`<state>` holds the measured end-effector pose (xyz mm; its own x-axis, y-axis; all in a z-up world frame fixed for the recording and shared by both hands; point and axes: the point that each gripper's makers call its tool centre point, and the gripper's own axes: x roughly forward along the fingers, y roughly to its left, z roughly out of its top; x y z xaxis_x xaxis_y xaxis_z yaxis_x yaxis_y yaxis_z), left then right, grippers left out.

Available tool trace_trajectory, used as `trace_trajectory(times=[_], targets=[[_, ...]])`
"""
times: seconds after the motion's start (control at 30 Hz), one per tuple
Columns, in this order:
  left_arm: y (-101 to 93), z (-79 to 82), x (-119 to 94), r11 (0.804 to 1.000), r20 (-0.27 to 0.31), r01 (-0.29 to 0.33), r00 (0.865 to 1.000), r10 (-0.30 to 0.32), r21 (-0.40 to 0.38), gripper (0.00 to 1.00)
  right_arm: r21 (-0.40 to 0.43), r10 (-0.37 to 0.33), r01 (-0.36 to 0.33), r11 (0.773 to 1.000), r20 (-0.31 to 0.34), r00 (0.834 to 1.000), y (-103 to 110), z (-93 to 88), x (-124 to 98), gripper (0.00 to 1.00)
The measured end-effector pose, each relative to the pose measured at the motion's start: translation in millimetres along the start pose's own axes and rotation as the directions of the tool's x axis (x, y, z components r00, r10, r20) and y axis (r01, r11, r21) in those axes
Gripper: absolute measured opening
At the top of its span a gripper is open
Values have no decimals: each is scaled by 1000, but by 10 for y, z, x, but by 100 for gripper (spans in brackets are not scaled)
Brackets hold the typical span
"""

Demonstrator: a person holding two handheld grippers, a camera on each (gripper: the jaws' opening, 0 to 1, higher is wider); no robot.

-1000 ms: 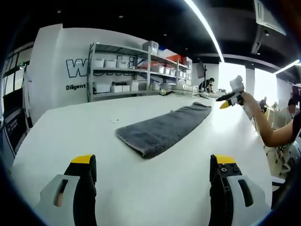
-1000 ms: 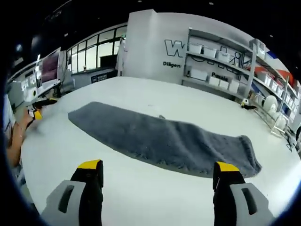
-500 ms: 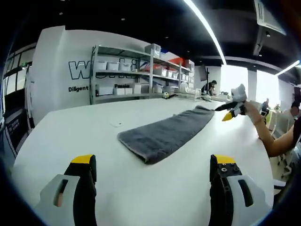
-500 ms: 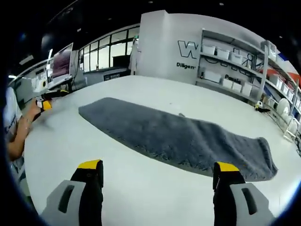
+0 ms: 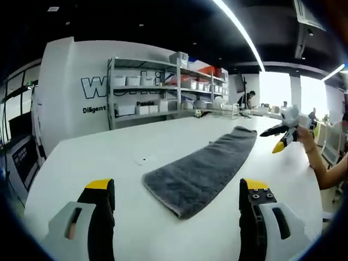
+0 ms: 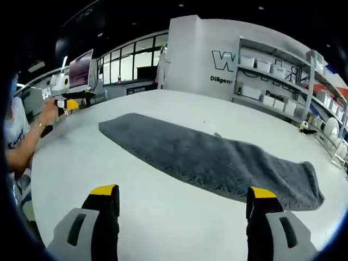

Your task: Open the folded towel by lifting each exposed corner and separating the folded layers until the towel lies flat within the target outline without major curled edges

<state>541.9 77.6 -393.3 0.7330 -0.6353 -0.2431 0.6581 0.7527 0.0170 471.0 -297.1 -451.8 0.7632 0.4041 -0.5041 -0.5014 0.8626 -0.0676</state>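
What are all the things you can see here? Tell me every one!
Folded grey fluffy towel: one, grey, lying as a long strip on the table.
Big white table: one, white, under the towel.
Metal shelf rack with white bins: one, grey, against the white wall behind the table.
Wall lettering: dark letters on the white wall, partly hidden by the rack.
Ceiling light strip: one, white, overhead.
Computer monitor: one, at the far side of the room.
Left gripper: one, black jaws with yellow tips, open, above the table.
Right gripper: one, same colours, open, near the towel's long edge.
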Motion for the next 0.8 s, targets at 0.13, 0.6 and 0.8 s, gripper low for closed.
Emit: trace_trajectory(times=[0.13, 0.6, 0.8], targets=[[139, 14, 213, 1000, -12, -23, 1000, 23, 7, 91, 16, 29, -30, 999, 34, 999, 39, 49, 13, 99], [388, -174, 871, 999, -45, 19, 999, -21, -43, 71, 5, 47, -47, 999, 42, 998, 59, 42, 58, 99], [427, -205, 1111, 998, -42, 34, 998, -36, -51, 56, 9, 55, -56, 998, 46, 997, 74, 40, 74, 99]])
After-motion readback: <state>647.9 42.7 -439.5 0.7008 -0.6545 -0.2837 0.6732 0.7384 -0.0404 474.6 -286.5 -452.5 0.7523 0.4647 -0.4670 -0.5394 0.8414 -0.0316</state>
